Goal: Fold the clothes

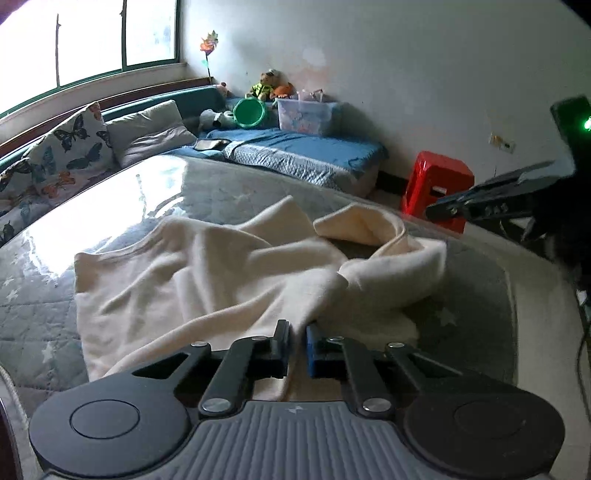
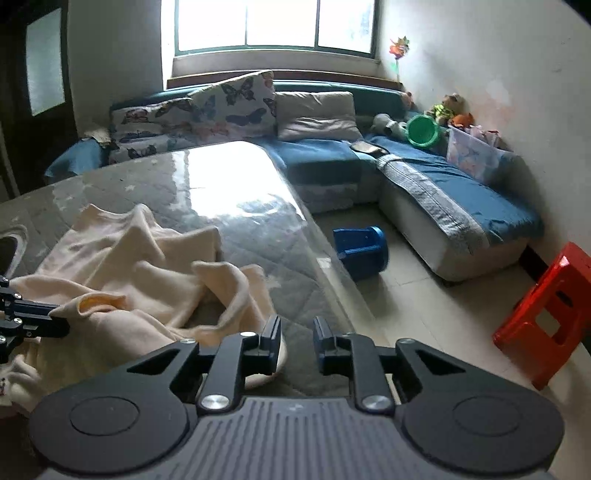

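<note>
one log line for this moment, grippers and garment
left gripper: shut on cream garment | right gripper: open, empty | garment: crumpled on table

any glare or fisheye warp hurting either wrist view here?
Left wrist view: window glare blows out the glossy grey star-print table cover; the cream fleece garment stays readable; edges bow, corners vignette black. Right wrist view: the backlit window is blown out, glare streaks the table cover, and the red plastic stool is stretched near the edge.

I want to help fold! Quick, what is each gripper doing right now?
Left gripper: shut on the cream garment.
Right gripper: open, holding nothing, beside the garment's edge.
</note>
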Available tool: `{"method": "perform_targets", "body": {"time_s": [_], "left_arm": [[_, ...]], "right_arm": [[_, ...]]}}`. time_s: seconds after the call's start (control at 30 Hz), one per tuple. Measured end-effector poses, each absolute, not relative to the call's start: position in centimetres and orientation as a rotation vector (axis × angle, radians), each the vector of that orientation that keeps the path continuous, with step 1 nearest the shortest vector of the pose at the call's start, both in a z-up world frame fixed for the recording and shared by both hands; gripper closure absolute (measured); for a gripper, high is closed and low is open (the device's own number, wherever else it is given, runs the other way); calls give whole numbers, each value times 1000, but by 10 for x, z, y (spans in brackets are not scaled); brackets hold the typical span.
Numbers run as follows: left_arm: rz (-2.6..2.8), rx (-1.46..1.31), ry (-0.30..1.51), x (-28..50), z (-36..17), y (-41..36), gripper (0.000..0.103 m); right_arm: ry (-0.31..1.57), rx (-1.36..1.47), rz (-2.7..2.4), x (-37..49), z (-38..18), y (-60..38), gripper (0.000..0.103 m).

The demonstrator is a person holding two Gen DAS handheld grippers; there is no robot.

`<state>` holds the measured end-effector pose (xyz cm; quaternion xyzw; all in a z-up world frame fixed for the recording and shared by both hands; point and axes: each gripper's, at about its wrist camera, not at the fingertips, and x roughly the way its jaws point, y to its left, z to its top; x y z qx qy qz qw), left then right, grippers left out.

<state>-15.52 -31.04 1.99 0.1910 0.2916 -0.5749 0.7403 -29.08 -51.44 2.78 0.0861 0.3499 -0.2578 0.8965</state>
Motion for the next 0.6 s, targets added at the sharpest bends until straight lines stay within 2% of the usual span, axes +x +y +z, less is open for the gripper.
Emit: {"method": "perform_targets", "body": {"time_s": [0.2, 0.6], "left_arm": [[-1263, 418, 652, -154, 22, -309, 93], [-1257, 400, 662, -152, 23, -308, 93]], "right_arm": [[725, 173, -466, -270, 26, -504, 78], [804, 167, -438, -254, 0, -503, 78]]}}
